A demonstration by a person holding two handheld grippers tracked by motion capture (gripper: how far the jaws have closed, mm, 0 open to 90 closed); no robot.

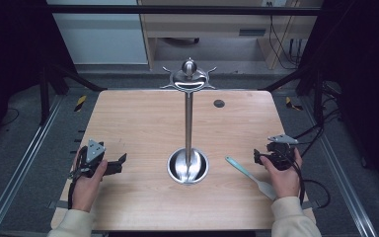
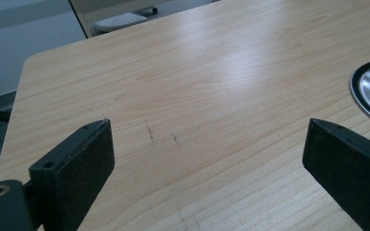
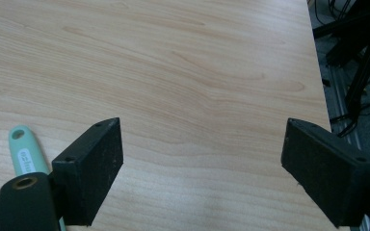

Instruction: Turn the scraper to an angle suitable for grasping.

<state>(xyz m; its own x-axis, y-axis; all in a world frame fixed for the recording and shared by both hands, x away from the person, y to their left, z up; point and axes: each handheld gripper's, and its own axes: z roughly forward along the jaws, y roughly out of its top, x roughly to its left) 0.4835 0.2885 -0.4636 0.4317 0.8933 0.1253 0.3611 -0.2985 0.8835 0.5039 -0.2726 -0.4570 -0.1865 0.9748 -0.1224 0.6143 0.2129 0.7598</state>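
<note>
High view: we find the right gripper (image 1: pixel 259 157) gaping wide, empty, beside the mint spatula (image 1: pixel 249 176) near the desk's (image 1: pixel 143 118) right edge (presumably readied for pickup); left gripper (image 1: pixel 121 164) likewise wide.

Both of the person's forearms wear pale cream sleeves with ribbed cuffs. The left gripper (image 1: pixel 109 167) is black, topped by a grey three-cornered plate, with a black cable looping beside the wrist. The right gripper (image 1: pixel 259 157) matches it: black body, grey plate, trailing black cable. Each has blocky matte-black jaws with small screw holes and a brass-ringed hole.
</note>
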